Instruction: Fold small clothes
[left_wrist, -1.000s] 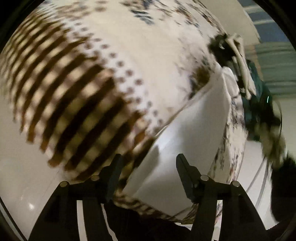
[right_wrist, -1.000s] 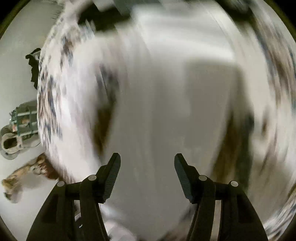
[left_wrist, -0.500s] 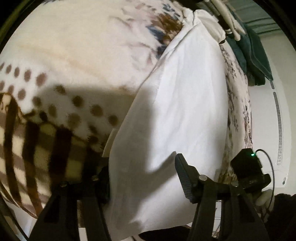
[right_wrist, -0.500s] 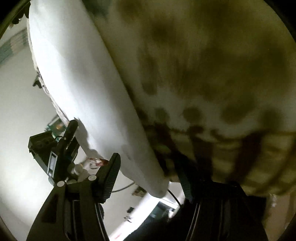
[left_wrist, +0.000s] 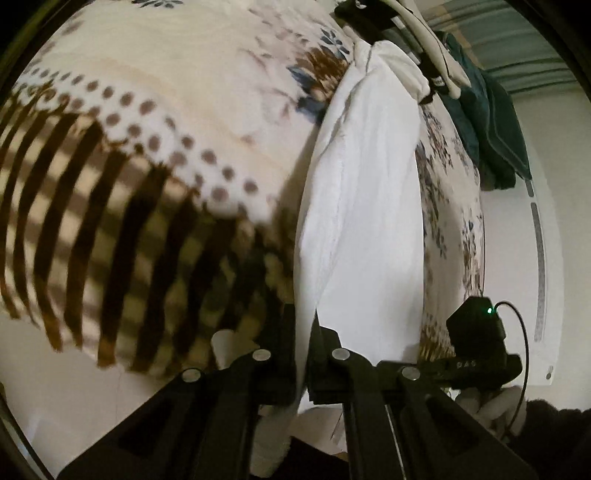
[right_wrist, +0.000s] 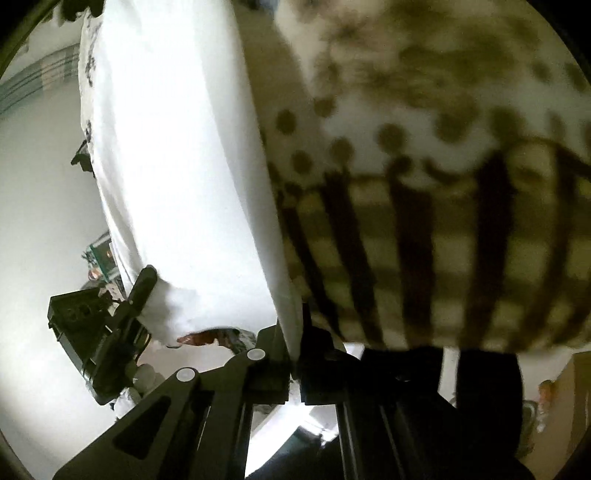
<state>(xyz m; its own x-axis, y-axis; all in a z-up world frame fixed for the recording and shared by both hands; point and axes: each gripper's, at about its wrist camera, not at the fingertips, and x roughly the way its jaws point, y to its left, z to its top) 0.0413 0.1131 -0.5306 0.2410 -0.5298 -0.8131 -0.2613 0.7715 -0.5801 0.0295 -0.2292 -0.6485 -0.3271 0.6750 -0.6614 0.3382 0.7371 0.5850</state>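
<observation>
- Left gripper (left_wrist: 302, 350): jaws brought together, pads pinching an edge of the white cloth (left_wrist: 362, 206); fabric passes up between the two fingers. Both linkage arms converge toward centre at the bottom of the left wrist view.
- Left gripper also visible from the right wrist view (right_wrist: 142, 286), lower left, one dark finger pressed against the cloth corner.
- Right gripper (right_wrist: 295, 354): jaws clamped on the cloth's near edge (right_wrist: 177, 147), fabric sandwiched between pads.
- Right gripper body appears in the left wrist view (left_wrist: 476, 343), lower right; a gloved hand (left_wrist: 495, 406) sits below it.
</observation>
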